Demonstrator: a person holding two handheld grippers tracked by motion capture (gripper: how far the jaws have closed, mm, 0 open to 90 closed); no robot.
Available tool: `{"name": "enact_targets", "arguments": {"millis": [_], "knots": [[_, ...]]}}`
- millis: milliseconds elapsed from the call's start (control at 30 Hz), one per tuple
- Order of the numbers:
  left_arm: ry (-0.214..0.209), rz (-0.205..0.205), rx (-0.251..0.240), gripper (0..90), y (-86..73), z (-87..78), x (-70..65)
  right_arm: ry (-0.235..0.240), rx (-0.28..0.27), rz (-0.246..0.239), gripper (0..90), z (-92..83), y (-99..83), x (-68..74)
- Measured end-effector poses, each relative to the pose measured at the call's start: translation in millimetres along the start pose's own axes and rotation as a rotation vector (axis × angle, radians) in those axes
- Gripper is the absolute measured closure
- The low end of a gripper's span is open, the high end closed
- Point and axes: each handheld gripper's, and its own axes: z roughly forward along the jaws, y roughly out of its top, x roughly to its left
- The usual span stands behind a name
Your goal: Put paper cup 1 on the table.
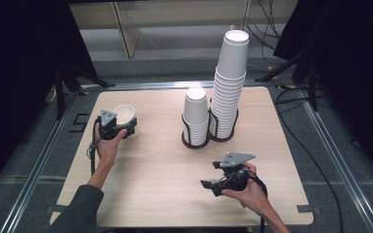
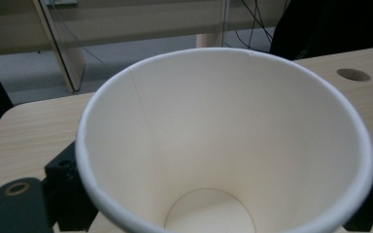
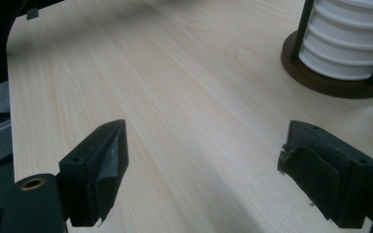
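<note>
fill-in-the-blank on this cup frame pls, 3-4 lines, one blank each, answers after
1. The left gripper holds a single white paper ____ between its fingers.
2. The right gripper hovers over the table with its fingers ____ and nothing between them.
3. The taller cup stack stands to the ____ of the shorter cup stack in the high view.
4. Both stacks sit in dark wire ____ with round bases.

Answers: cup; open; right; holders
</note>
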Motion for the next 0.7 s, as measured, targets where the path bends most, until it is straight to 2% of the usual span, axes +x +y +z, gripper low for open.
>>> {"name": "enact_targets", "arguments": {"millis": [67,200,300,400,467,500,633,667,700], "knots": [[0.008,-0.001,-0.004,12.0,0.7,5.0,-0.3,0.001,-0.001,-0.001,17.6,0.3,-0.2,-0.2],[0.021,0.035,0.016,11.9,-1.4,15.2,-0.5,-0.003,0.003,-0.012,17.6,0.8,-0.9,-1.2],[0.032,0.017,0.021,11.7,-4.1,22.1,2.1,-0.002,0.002,-0.009,17.6,0.8,-0.9,-1.1],[0.039,0.034,0.03,11.5,-5.7,26.6,3.4,0.001,0.002,-0.009,17.6,0.8,-0.9,-0.9],[0.047,0.033,0.025,11.3,-7.0,28.6,3.6,0.03,0.0,0.001,17.6,1.7,-1.2,-1.4],[0.044,0.031,0.015,11.1,-8.3,30.3,3.8,0.007,0.002,-0.002,17.6,0.8,-1.1,-1.2],[0.039,0.044,0.015,10.5,-9.0,31.0,3.9,0.009,0.003,-0.003,17.7,0.8,-1.1,-1.0],[0.037,0.047,0.013,10.4,-9.4,30.9,4.0,0.012,0.0,-0.004,17.7,1.3,-1.2,-0.9],[0.036,0.051,0.018,10.2,-9.9,30.5,4.4,0.043,0.005,0.004,17.7,1.8,-1.1,-1.3]]}}
